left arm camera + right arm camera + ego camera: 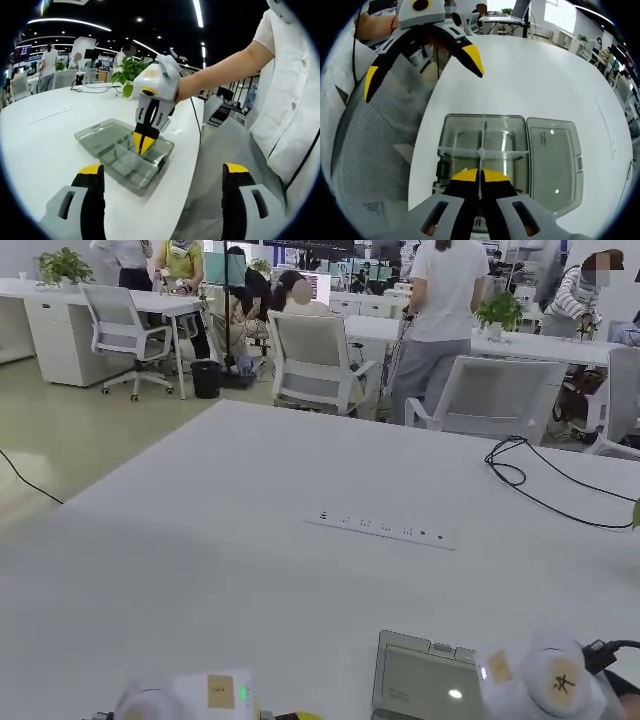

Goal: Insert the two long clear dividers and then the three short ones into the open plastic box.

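The clear plastic box [451,131] lies open near the table's edge, its lid [553,165] folded flat beside it. One clear divider [504,151] spans the box, and a second clear divider [483,131] crosses it. My right gripper [479,176] is shut on the near end of that second divider. From the left gripper view, the right gripper [143,143] points down into the box [92,133]. My left gripper [162,170] is open and holds nothing, apart from the box; it hangs over the table's edge as the left gripper [420,70]. The lid [425,680] lies at the bottom edge.
A flush power strip [382,528] sits mid-table and a black cable [540,490] loops at the far right. A potted plant [127,75] stands behind the box. Office chairs [310,360] and people [435,310] are beyond the far edge. The person's arm [225,67] reaches in from the right.
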`<state>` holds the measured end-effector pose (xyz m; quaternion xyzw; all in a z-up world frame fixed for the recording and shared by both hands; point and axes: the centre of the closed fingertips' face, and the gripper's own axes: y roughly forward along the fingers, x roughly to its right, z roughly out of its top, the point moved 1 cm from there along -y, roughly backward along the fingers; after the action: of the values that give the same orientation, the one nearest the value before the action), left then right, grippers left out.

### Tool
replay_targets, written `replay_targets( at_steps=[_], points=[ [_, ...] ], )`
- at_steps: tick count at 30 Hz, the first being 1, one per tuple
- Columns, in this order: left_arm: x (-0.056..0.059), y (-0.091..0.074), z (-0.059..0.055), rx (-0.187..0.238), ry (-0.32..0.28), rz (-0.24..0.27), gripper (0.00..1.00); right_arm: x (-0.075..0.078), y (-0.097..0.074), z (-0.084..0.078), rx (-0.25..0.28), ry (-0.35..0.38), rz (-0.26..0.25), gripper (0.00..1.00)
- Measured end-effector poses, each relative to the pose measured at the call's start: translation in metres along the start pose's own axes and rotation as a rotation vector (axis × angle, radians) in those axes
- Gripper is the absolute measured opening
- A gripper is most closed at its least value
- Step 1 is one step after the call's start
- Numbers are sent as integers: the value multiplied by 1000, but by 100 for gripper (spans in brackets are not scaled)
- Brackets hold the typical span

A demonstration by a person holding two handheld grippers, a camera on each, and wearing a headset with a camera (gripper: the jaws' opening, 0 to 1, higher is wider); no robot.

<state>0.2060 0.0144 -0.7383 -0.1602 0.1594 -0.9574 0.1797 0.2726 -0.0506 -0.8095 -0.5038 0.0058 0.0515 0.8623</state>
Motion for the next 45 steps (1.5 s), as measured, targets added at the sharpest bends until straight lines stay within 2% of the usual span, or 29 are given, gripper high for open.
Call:
replay_targets(
  at_steps=[12,17,31,36,45],
  points=[
    [0,-2,-3,-17,10,6,100,1,1,0,0,11,-8,4],
    [0,-3,-5,-23,10,6,100,1,-4,2,20,27,-21,9],
    [-2,-6,-10,-37,8,23,100,10,-38,1,141,139,-98,23],
    [-3,-8,-10,-40,5,30,100,8,-51,-4,169,165,-117,27],
    [-3,-10,-9,-45,7,37,100,2,-70,-20,186,195,-148,33]
  ],
)
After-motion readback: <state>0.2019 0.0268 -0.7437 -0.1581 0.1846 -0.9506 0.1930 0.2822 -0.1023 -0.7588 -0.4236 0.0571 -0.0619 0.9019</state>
